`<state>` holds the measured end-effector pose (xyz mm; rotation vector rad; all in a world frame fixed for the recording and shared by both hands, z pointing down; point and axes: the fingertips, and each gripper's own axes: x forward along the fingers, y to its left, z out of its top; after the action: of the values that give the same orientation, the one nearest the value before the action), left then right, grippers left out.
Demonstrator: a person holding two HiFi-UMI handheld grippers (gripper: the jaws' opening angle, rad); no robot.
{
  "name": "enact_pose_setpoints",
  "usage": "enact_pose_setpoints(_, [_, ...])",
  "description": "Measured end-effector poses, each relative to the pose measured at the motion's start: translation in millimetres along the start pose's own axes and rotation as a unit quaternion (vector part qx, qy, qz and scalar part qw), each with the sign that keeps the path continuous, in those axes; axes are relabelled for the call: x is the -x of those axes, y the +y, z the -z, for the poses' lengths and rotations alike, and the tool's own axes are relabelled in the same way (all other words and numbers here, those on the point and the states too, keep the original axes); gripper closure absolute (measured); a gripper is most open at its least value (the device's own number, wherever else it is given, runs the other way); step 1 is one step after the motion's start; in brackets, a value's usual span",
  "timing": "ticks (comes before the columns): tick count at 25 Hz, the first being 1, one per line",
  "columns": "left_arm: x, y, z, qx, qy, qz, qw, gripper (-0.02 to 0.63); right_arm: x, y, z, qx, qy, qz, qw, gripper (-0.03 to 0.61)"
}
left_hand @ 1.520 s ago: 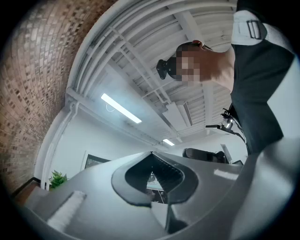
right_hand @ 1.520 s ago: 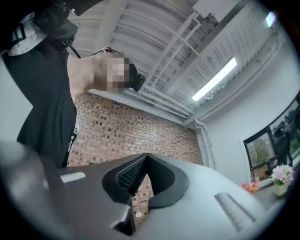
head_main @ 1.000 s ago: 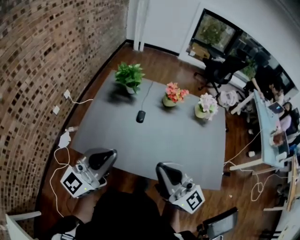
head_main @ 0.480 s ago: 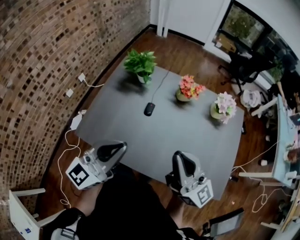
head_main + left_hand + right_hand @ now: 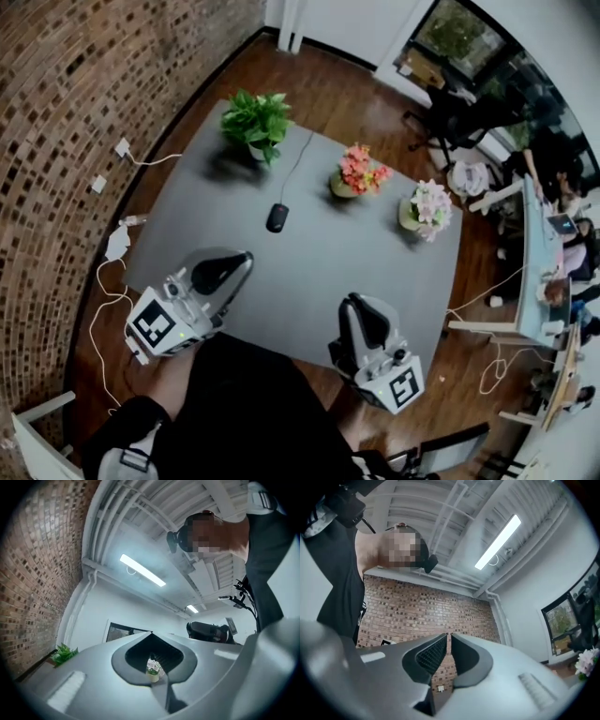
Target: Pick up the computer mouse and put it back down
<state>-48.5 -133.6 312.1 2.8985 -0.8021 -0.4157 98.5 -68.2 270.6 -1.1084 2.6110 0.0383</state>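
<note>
A black computer mouse (image 5: 277, 217) lies on the grey table (image 5: 375, 253), well apart from the left gripper (image 5: 232, 265) and right gripper (image 5: 354, 311). The jaws of these 2 grippers are together and empty.

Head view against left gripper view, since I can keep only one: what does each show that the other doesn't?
Only the head view: the computer mouse on the grey table, the pink flowers. Only the left gripper view: the ceiling lights and the left gripper's jaws, together and empty. Both: the green plant, the white flowers, the brick wall.
</note>
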Motion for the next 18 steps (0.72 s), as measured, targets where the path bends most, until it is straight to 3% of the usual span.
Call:
enact_pose_setpoints(10, [9.0, 95.3, 62.6, 0.091, 0.030, 0.008, 0.9953, 0.611, -61.0, 29.3, 56.5, 0.009, 0.103, 0.013, 0.995, 0.572])
enact_pose_setpoints(18, [5.1, 133.1, 107.5, 0.091, 0.107, -0.025, 0.9898, 0.611, -80.2, 38.7, 76.3, 0.000, 0.121, -0.041, 0.992, 0.572])
